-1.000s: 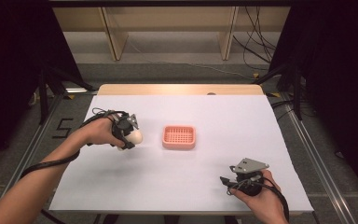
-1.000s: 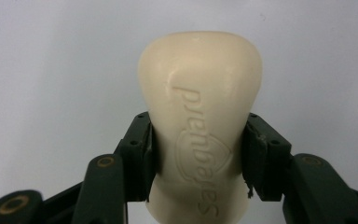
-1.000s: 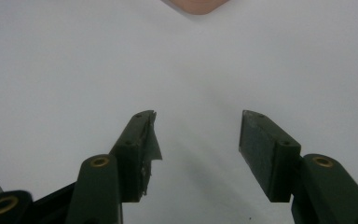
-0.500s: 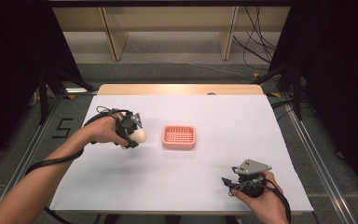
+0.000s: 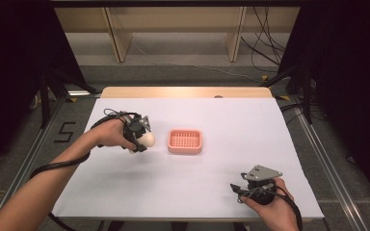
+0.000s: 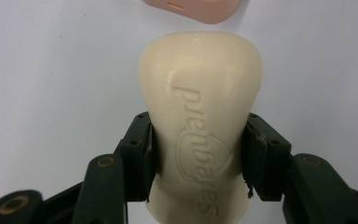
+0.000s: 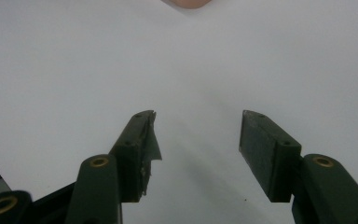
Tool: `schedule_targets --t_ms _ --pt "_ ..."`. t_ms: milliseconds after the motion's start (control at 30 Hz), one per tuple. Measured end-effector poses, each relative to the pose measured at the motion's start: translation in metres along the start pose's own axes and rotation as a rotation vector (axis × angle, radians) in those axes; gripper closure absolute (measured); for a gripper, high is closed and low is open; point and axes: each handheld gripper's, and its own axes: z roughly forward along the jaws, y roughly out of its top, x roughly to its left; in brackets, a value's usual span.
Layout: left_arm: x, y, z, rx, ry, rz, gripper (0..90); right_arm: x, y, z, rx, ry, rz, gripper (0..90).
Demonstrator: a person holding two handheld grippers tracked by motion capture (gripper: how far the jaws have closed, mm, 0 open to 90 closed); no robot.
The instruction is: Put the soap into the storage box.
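Right now I have the cream bar of soap (image 6: 200, 116) clamped between my left gripper's (image 5: 142, 137) two black pads, which press on its narrower waist from both sides; raised lettering runs along its face. From the high view the soap (image 5: 147, 139) sits over the left part of the white table (image 5: 212, 187), just beside the pink soap dish (image 5: 185, 141), whose ribbed floor is bare. One rounded corner of that dish (image 6: 200, 10) peeks in beyond the bar's far end. My right gripper (image 5: 250, 188) rests well apart, near the table's front edge on the right, its jaws spread wide with nothing but white tabletop (image 7: 196, 70) between them.
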Motion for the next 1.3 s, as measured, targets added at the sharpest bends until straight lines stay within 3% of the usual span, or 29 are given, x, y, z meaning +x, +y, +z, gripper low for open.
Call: schedule_targets --t_ms 767,1000,1300 --pt "-0.003 0.013 0.001 -0.021 0.012 0.004 49.6 0.0 0.0 0.0 -0.007 -0.003 -0.008 46.0" --pt "-0.004 0.018 0.003 -0.024 0.011 0.017 49.7 0.001 0.0 -0.001 0.005 0.001 0.012 46.0" --pt "-0.004 0.023 0.003 -0.029 0.01 0.016 49.7 0.0 0.0 -0.001 0.002 0.006 -0.005 46.0"
